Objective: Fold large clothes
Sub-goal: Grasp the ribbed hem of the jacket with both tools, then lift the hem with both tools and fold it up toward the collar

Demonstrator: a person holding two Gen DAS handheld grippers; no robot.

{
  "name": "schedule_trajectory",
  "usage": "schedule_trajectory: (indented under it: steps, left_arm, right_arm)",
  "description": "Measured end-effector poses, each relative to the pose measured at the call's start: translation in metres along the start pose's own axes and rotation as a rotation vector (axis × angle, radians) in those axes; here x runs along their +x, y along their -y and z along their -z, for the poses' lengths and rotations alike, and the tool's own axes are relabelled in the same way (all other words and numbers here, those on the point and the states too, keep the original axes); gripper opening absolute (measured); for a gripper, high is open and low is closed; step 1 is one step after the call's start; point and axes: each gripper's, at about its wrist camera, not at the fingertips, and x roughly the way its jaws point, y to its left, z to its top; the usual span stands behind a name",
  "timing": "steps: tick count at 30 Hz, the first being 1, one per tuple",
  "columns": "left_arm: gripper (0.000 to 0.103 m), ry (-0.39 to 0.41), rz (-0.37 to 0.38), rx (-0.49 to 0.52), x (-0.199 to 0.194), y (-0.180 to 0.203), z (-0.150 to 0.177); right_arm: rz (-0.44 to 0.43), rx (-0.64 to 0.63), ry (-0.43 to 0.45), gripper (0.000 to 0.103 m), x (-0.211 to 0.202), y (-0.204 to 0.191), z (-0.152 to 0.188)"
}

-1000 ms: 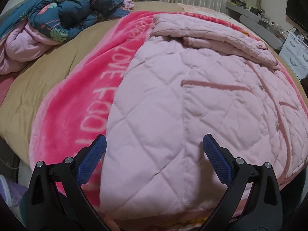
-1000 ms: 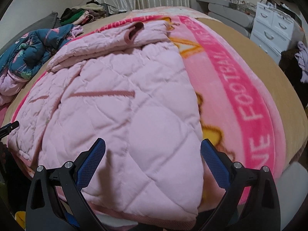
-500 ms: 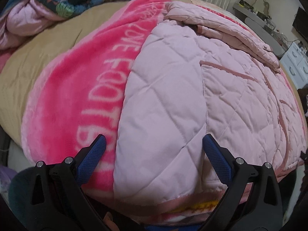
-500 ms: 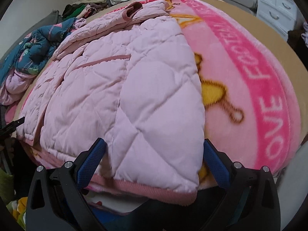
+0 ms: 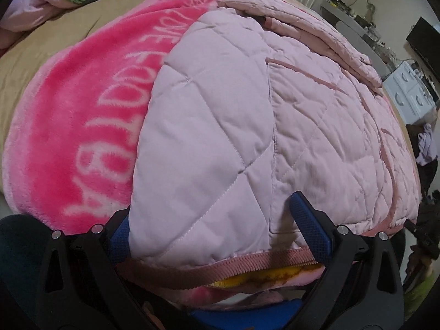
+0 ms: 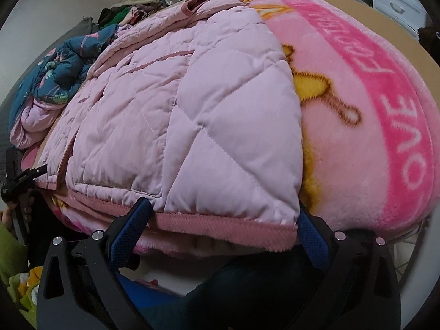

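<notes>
The pink blanket point(image 6: 385, 96) says "LOVE" (other letters are hidden under the pink quilted jacket point(image 5: 220, 137) lying on the bed), and the left claw point(image 5: 217, 228) and right claw point(image 6: 220, 225) are wide open around its hem, gripping nothing.

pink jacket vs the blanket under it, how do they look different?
1. The pink jacket is pale lilac-pink with diamond quilting; the blanket is plush, hot pink on lighter pink.
2. The jacket is plain, with a ribbed darker pink hem; the blanket carries white lettering and a yellow cartoon print.
3. The jacket lies on top; the blanket spreads out past both its sides.

Shared: both pink, both reaching the near bed edge.
</notes>
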Motion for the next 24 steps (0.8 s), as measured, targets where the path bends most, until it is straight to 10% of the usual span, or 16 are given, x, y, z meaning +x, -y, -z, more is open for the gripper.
schedule_trajectory:
  steps: [7,15,24]
  left_arm:
    - [0.094,0.011,0.02,-0.032,0.004,-0.003,-0.002]
    - [0.094,0.036,0.038,-0.062,0.004,-0.005,-0.006]
    - [0.02,0.101,0.057,-0.034,-0.015,0.007,-0.009]
  right_arm:
    - [-0.118,0.043,0.075,0.047,-0.019,-0.002,-0.006]
    - [-0.21,0.122,0.087,0.047,-0.011,0.007,-0.02]
    - [-0.231,0.081,0.175,0.022,-0.031,-0.006,-0.04]
